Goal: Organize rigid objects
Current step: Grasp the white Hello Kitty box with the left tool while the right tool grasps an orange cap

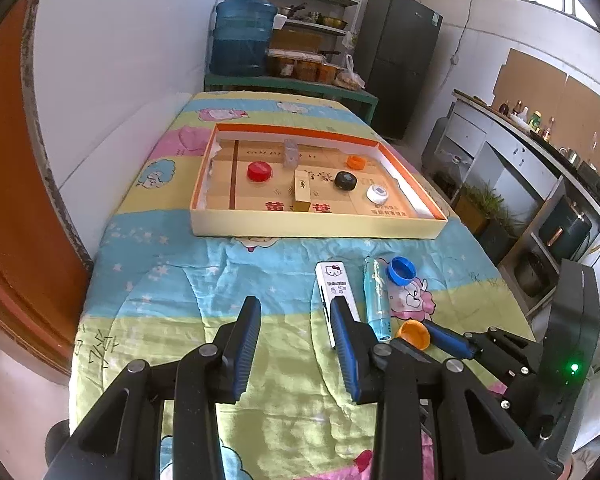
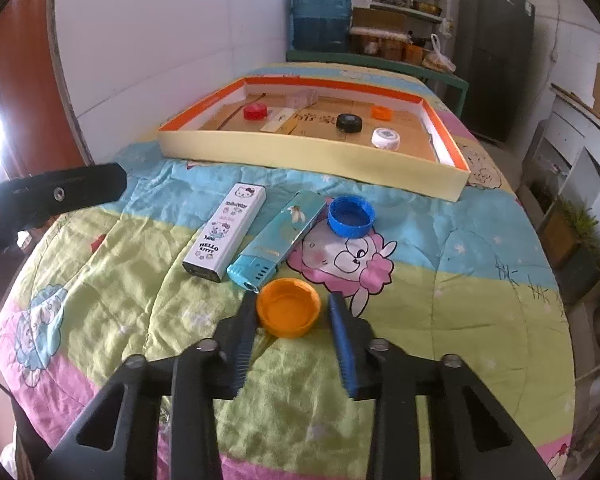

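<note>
The right gripper (image 2: pixel 292 312) stands low over the quilt (image 2: pixel 440 292) with the orange cap (image 2: pixel 288 307) between its fingers; the left pad touches the cap's rim, the right pad seems just beside it, so I judge the grip closed on the cap, but not surely firm. The left gripper (image 1: pixel 296 344) hangs half open and holds nothing. The cap lies mouth up, and its thin round wall could slip or tip out when it is lifted, because the pads meet it near the rim only. The soft quilt may also catch a fingertip. Just behind the cap lies the teal lighter (image 2: pixel 278 236), with the white box (image 2: pixel 226 232) beside it and the blue cap (image 2: pixel 351 216) near; a forward push would knock them. The tray (image 2: pixel 312 148) stands farther back, and its near wall must be cleared. Inside it there is free room between the caps already placed.
</note>
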